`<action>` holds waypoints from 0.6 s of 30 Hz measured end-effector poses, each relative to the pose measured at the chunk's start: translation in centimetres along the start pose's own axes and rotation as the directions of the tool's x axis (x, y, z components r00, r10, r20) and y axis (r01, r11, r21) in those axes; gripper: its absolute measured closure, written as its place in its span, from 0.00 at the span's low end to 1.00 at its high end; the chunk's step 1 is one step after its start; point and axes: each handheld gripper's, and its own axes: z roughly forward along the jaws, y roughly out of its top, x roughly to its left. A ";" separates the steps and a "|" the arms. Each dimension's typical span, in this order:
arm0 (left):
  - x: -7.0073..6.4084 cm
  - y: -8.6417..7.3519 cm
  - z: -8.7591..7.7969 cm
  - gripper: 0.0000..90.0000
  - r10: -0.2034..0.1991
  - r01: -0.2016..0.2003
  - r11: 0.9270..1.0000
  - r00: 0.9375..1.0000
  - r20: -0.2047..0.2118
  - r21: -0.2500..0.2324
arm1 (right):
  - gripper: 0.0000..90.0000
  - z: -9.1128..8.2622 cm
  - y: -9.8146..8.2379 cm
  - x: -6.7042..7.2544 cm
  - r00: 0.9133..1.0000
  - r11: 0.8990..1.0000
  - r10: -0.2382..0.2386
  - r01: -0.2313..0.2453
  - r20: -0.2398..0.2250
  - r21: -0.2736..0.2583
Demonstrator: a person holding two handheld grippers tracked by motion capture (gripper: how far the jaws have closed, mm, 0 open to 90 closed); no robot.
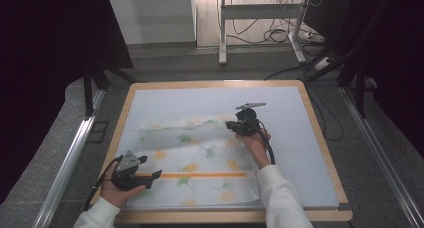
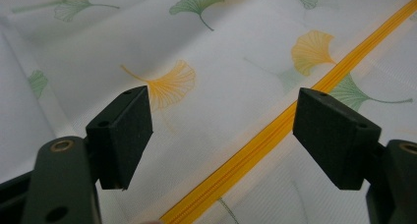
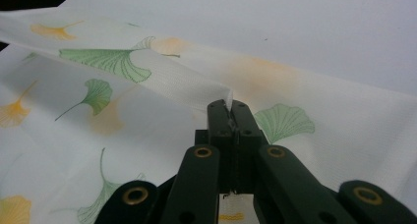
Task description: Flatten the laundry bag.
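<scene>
**Entry: ginkgo-print fabric cover on the table, two grippers in hand**

Surroundings: a wooden-edged table topped with a pale sheet; beyond its far edge, grey floor, a desk frame and loose cables. Nothing stands between your grippers and the fabric.

Left gripper: you hold it in your left hand near the table's front left corner, pointing right along the cloth. Its jaws stand wide apart over the fabric, gripping nothing; in the left gripper view the zip runs between them.

Right gripper: your right hand reaches forward to the middle of the table. Its jaws are closed together on a thin fold of the fabric's edge, seen in the right gripper view.

Fabric cover: white, semi-sheer, printed with green and orange ginkgo leaves. It lies flat over the front half of the table, its far portion folded over. An orange zip runs parallel to the front edge.
</scene>
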 end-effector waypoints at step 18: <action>0.1 0.1 0.2 0.25 -0.012 0.012 1.000 0.999 0.033 0.005 | 0.99 0.4 1.0 -0.7 0.999 0.999 0.031 -0.031 -0.008 -0.019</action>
